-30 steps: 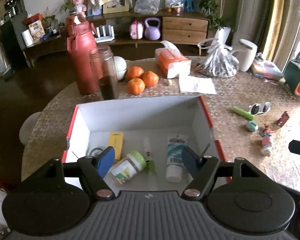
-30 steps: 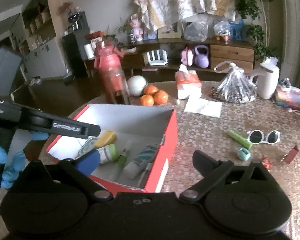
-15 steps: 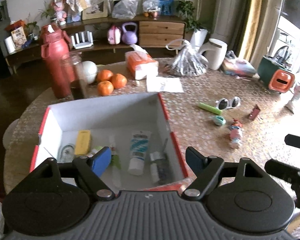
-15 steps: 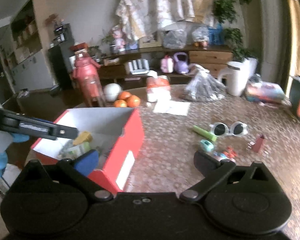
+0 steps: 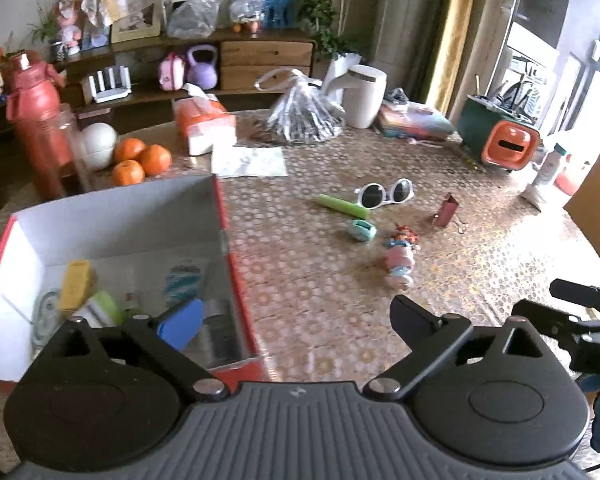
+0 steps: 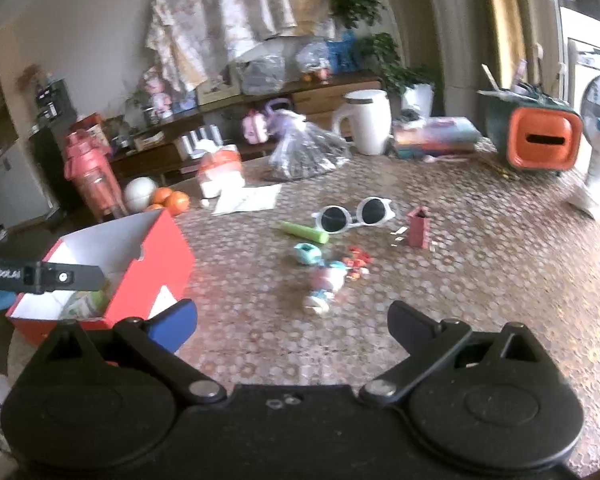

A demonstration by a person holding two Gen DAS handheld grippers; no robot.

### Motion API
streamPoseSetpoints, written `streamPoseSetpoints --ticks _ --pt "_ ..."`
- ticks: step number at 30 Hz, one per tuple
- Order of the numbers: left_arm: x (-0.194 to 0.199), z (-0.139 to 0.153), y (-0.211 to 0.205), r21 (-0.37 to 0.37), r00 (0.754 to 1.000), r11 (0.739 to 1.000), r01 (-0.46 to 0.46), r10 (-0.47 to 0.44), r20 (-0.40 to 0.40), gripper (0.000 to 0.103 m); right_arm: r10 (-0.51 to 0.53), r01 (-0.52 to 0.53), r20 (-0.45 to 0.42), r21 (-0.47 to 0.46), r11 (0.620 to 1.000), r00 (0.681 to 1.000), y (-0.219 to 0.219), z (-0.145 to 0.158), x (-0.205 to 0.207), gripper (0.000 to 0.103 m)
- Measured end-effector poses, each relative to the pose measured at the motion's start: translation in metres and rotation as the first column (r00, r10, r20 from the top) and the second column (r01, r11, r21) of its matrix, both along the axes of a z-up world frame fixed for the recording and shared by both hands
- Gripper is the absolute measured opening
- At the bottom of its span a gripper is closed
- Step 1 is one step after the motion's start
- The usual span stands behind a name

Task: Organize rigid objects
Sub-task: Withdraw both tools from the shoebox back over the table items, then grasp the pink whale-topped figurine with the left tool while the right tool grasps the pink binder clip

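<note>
Cluttered living room, patterned surface [image 6: 480,264] carried loose items right of the red box [image 6: 156,264]. We judged the toy figure [image 6: 326,282] the likely next pick: it lay dead ahead of the right hand-held gripper [image 6: 292,322], long axis pointing roughly away from it, sunglasses [image 6: 354,214] and green tube [image 6: 304,232] farther back. From the left hand-held gripper [image 5: 296,318] we saw the figure ahead-right, farther off. Both hand-held grippers were spread wide, holding nothing; right was nearer.

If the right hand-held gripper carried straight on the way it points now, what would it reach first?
Probably the small pink and blue toy, lying on the table ahead of the open right hand-held gripper; depth is uncertain.
</note>
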State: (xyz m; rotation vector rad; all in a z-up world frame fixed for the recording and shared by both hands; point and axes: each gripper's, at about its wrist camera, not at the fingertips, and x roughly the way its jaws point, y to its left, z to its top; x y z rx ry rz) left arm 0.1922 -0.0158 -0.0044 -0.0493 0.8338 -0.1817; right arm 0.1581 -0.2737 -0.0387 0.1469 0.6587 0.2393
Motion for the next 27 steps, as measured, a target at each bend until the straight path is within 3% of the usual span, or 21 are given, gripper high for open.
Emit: streamPoseSetpoints --ticks 12,27 --pt "0.031 -0.023 -0.061 0.003 0.996 0.997 0.076 -0.076 -0.055 0.103 -0.084 0.084 -0.013 -0.017 0.996 0.996 -0.040 -0.005 0.032 0.102" --pt "0.097 -0.063 -0.120 0.040 0.988 0.996 0.075 -0.068 -0.136 0.103 -0.120 0.116 -0.087 -0.044 0.992 0.989 -0.065 -0.018 0.131 0.102"
